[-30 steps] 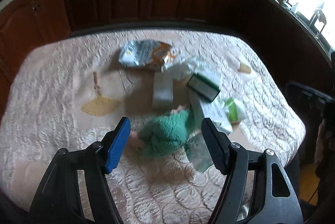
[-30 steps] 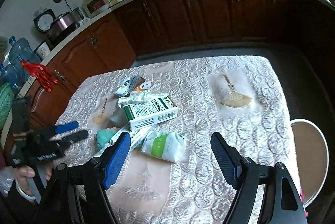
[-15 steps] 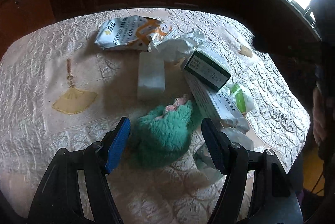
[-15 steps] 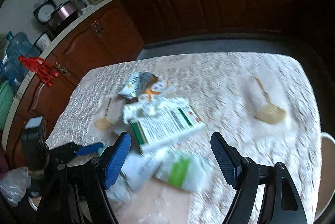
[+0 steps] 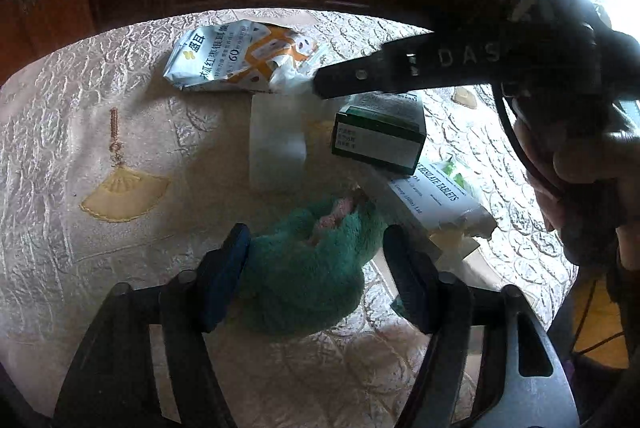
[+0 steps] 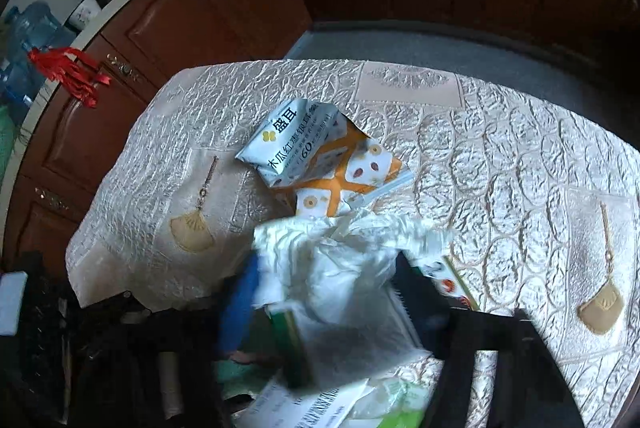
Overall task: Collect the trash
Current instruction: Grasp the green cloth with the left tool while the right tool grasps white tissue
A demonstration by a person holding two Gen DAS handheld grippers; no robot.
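A fuzzy green plush thing (image 5: 308, 268) lies on the cream quilted tablecloth (image 5: 80, 148). My left gripper (image 5: 316, 260) straddles it; the jaws are closing, the blue pad touches its left side, and no squeeze shows. Behind it lie a green-and-white box (image 5: 380, 136), a white tablets box (image 5: 432, 200), a small white packet (image 5: 276, 144) and a white-and-orange snack bag (image 5: 236, 56). My right gripper (image 6: 326, 268), blurred, is closing around crumpled white paper (image 6: 344, 260) beside the snack bag (image 6: 316, 156); the paper fills the gap. Its black finger (image 5: 360, 76) reaches in from the right.
A person's hand (image 5: 580, 168) holds the right gripper at the table's right edge. A green-and-white pouch (image 6: 400, 400) lies nearest the right camera. Dark wooden cabinets (image 6: 224, 8) stand behind the table, with grey floor (image 6: 440, 44) between. Fan motifs (image 5: 120, 192) are sewn into the cloth.
My right gripper swept in over the pile to the crumpled paper and its jaws narrowed. My left gripper sank onto the green plush, which now sits between its fingers.
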